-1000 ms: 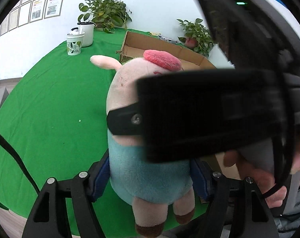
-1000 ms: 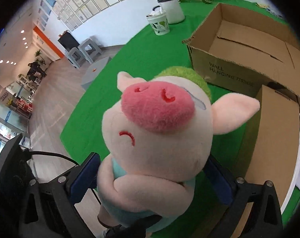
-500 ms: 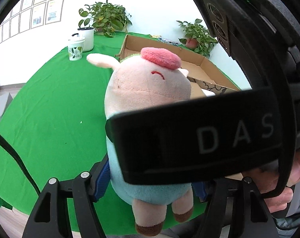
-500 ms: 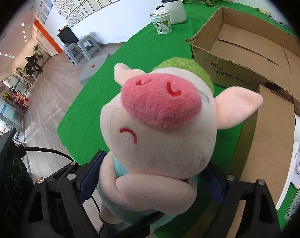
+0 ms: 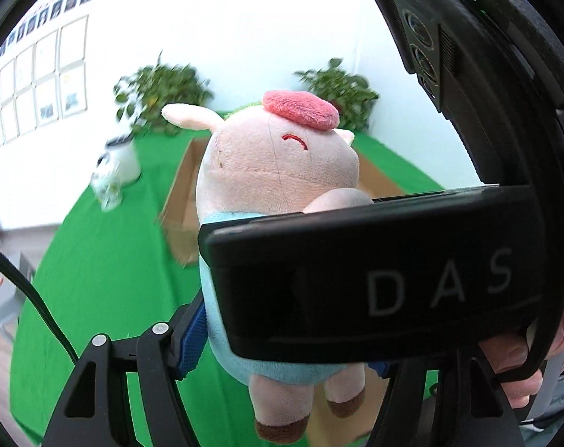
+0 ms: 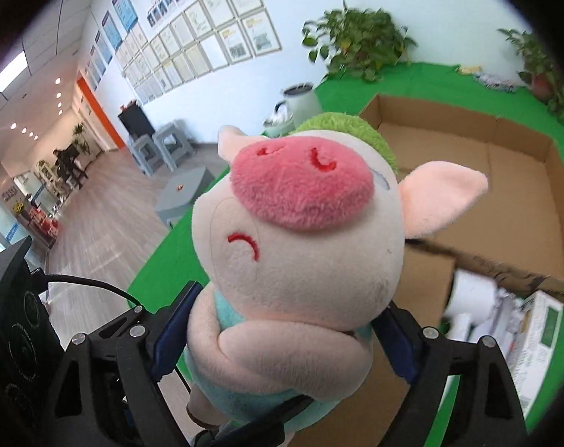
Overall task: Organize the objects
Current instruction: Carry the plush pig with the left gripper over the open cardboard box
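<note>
- The counter [image 6: 423, 78], covered in green cloth, stretches behind the plush pig and carries everything else.
- An open cardboard box [image 6: 505, 156] sits on the counter just behind the pig; its near wall is torn.
- The plush pig [image 6: 300, 246], pink-snouted, in a light blue outfit, with a green patch at the back of its head, hangs upright above the counter, in front of the box.
- The right gripper [image 6: 282, 331] has its blue pads pressed on the pig's upper body at both sides.
- The left gripper [image 5: 285, 339] is clenched on the pig's blue belly from the other side; only its left pad shows, as the right gripper's black body hides the other.
- A white kettle [image 6: 300, 100] and a patterned cup [image 5: 108, 182] stand on the counter beyond the pig, near a leafy plant [image 6: 356, 44].
</note>
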